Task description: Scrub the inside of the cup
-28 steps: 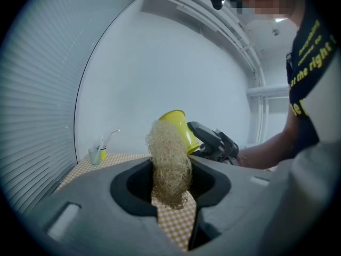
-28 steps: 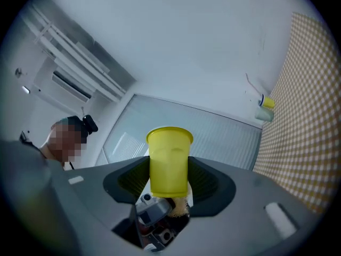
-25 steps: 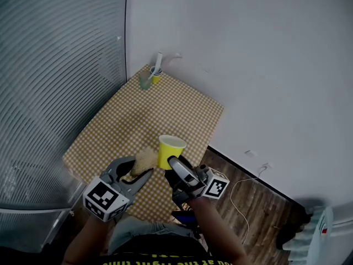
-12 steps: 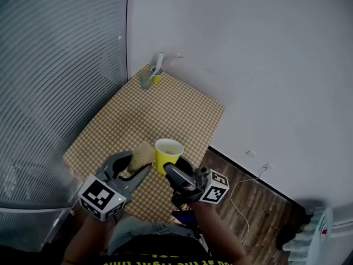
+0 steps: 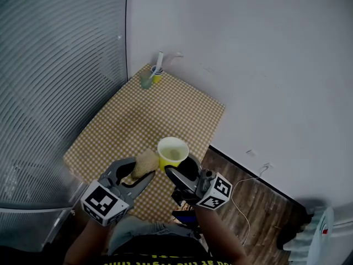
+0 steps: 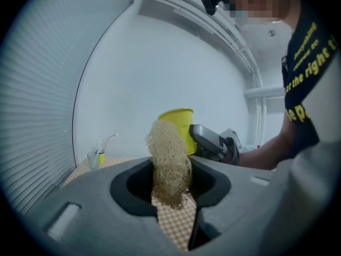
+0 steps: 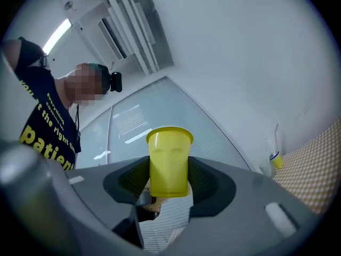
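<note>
Yellow cup (image 5: 172, 152) sits pinched in right gripper (image 5: 179, 168) jaws, loofah (image 5: 145, 161) in left gripper (image 5: 139, 171) jaws beside it, over table (image 5: 138, 115).

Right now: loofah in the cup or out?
Out: the loofah, in the left gripper, sits beside the yellow cup, outside its rim.

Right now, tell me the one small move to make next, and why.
Probably lift the loofah and push it down into the yellow cup. The left claw grips the loofah beside the cup, outside it, and the right claw holds the cup with its mouth facing up.
</note>
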`<action>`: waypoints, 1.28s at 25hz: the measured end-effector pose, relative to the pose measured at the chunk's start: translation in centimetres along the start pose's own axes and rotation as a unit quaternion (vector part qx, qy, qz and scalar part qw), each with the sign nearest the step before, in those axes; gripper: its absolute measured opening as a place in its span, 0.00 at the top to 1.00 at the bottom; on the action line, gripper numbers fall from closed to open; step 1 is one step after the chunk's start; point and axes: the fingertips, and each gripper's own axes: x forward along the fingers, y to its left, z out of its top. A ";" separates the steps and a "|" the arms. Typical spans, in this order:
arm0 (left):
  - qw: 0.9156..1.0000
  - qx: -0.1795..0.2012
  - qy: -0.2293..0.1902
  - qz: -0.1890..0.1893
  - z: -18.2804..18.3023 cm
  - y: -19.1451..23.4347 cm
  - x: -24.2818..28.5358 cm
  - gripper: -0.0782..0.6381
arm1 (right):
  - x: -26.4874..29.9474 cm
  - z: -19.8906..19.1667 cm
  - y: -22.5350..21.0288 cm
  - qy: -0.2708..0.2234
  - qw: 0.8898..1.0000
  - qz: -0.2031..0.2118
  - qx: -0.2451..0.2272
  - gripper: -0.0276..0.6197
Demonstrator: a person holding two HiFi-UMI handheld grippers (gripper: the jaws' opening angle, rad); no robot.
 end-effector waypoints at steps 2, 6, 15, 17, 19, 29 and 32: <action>1.000 0.000 -0.002 -0.001 0.0 -0.1 -0.1 0.69 | 0.1 0.2 0.2 0.002 1.000 -0.001 -0.023 0.59; 1.000 -0.004 -0.002 0.003 0.1 0.1 -0.3 0.69 | 0.2 0.7 0.6 0.005 0.998 -0.003 -0.066 0.59; 1.000 0.005 -0.009 0.018 1.2 1.3 -1.0 0.69 | 0.0 0.4 1.0 0.016 0.992 -0.009 -0.127 0.59; 1.000 0.011 -0.011 0.018 1.6 1.4 -1.1 0.69 | -0.1 0.3 1.1 0.022 0.990 -0.008 -0.137 0.59; 1.000 0.014 -0.012 0.019 1.8 1.7 -1.2 0.69 | -0.1 0.2 1.0 0.028 0.989 -0.009 -0.145 0.59; 0.996 0.076 -0.019 0.031 3.9 2.2 -2.1 0.69 | -0.4 -0.5 1.3 0.075 0.973 -0.015 -0.217 0.59; 0.996 0.087 -0.014 0.026 4.2 1.9 -2.3 0.69 | -0.1 -0.4 2.0 0.088 0.967 -0.009 -0.238 0.59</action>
